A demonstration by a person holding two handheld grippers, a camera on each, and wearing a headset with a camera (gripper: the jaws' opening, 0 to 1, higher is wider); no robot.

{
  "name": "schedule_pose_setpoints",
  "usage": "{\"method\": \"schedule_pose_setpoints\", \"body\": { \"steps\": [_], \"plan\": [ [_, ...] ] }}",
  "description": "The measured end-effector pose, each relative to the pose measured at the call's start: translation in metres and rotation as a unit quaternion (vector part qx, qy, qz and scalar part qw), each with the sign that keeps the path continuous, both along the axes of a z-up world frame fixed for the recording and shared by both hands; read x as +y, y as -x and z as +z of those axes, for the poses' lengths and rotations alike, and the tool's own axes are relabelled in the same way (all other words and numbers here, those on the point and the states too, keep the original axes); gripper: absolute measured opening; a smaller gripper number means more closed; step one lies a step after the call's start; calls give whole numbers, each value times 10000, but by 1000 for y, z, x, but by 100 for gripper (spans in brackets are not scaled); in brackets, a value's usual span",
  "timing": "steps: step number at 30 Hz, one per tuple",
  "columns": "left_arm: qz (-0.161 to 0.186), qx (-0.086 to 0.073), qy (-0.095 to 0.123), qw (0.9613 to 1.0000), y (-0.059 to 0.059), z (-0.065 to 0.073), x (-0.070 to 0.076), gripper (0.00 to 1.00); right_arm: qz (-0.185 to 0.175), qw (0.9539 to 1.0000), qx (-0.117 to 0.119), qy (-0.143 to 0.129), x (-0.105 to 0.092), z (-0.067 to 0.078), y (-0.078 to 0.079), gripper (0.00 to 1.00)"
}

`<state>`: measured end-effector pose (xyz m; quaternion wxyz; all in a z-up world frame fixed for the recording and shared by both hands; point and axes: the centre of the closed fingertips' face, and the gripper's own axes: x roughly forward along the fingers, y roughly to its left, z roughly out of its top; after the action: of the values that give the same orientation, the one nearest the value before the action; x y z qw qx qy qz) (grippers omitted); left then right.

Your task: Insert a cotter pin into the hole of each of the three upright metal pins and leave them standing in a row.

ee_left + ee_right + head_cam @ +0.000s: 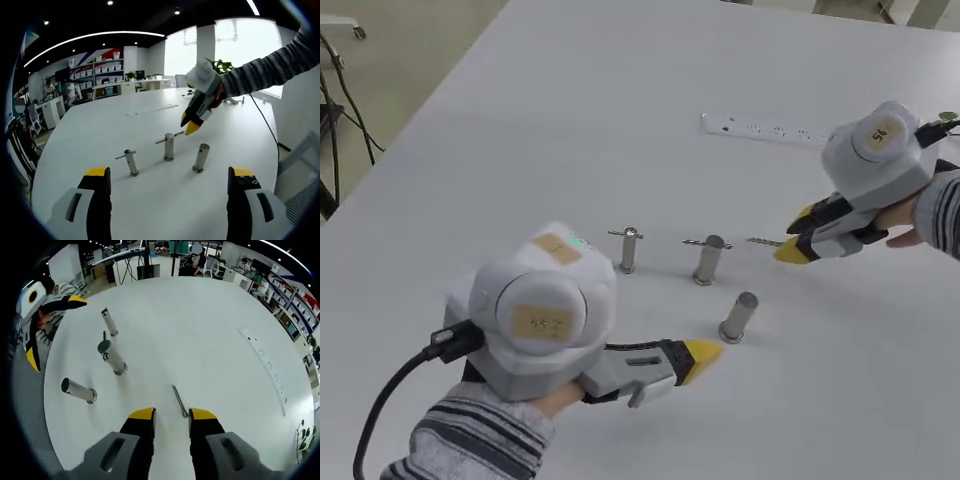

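Right gripper (790,245) fingers clamp a cotter pin (765,241) near the middle metal pin (708,259). Left gripper (703,354) fingers stand apart. Open bench (570,120) surrounds both.

The three upright pins (708,260) look like satin grey metal, the cotter pin (765,241) at their 3 o'clock thin grey wire, the left gripper (705,352) and right gripper (790,250) smooth white plastic with black jaws and yellow tips, the table (570,120) matt white, the sleeve (470,440) striped knit cloth.

Three upright metal pins (628,252) (708,262) (740,318), three cotter pins (625,234) (698,242) (765,241), two tools (170,172) (172,415), one power strip (760,130)
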<state>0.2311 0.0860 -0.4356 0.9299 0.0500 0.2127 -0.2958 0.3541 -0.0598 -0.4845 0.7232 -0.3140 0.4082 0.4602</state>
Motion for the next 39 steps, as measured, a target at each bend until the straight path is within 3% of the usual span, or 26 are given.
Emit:
{"method": "schedule_pose_setpoints", "body": {
  "steps": [3,12,18,27,31,34,39],
  "plan": [
    [-28,19,-27,10000,0,-1,-1,96,173,9996,-81,191,-4,-5,-6,18],
    [-4,72,19,10000,-1,-3,1,95,218,9993,41,315,-8,-11,-14,11],
    [-34,84,40,10000,0,-3,0,94,343,9985,124,414,-7,-14,-11,6],
    [-105,89,-1,9999,1,-4,-3,93,361,9983,249,392,-5,-15,-9,0],
    [-91,97,11,9999,1,-4,-2,93,125,9989,320,317,-6,-15,-11,0],
    [-91,107,-8,9999,1,-4,-1,92,266,9988,218,358,-7,-15,-10,0],
    [-113,95,-7,9999,3,-4,-1,91,161,9995,127,236,-11,-9,-7,0]
  ]
}}
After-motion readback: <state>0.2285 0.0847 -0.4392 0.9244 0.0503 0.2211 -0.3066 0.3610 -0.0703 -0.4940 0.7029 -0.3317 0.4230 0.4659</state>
